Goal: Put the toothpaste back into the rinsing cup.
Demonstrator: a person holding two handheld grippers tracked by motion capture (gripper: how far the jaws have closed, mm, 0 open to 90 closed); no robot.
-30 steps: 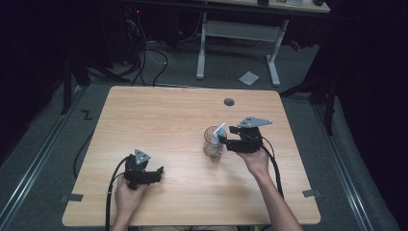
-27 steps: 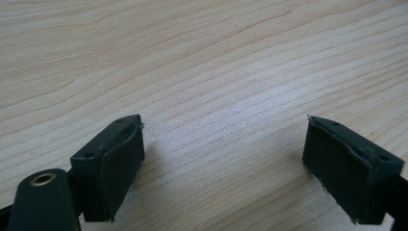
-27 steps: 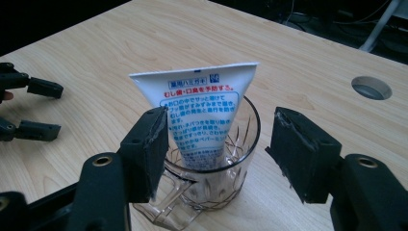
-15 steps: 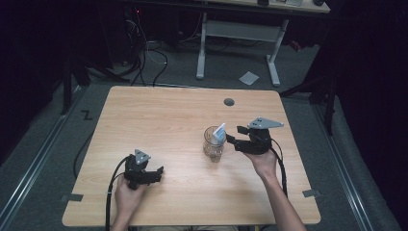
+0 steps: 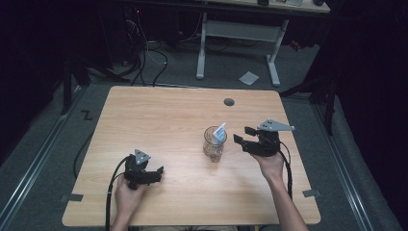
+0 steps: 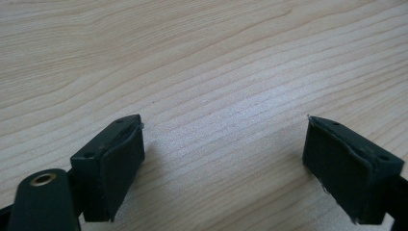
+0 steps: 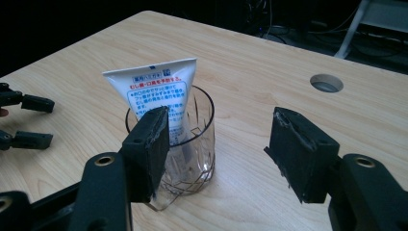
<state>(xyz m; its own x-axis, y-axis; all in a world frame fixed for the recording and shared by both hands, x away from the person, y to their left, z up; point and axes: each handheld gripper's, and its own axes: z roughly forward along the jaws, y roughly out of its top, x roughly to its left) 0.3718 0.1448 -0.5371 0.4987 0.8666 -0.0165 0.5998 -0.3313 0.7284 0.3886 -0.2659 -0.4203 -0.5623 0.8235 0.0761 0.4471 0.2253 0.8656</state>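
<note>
A clear cut-glass tumbler (image 5: 213,144) (image 7: 185,149) stands on the wooden table (image 5: 168,115), a white toothpaste tube (image 5: 219,132) (image 7: 156,94) propped upright in it. My right gripper (image 5: 241,134) (image 7: 219,151) hovers just right of the glass, open, with nothing between its jaws. In the right gripper view the glass sits beyond the left jaw. My left gripper (image 5: 156,174) (image 6: 223,163) rests low over bare wood at the front left, open and empty. That gripper's jaws (image 7: 26,120) also appear at the left edge of the right gripper view.
A round cable hole (image 5: 229,102) (image 7: 326,83) sits in the table near its far edge. Cables trail from both grippers toward the table's front edge. A white desk frame (image 5: 238,33) and floor cables lie beyond the table.
My right gripper has drawn back to the right, away from the glass, leaving the tube standing in it. The left gripper has stayed put.
</note>
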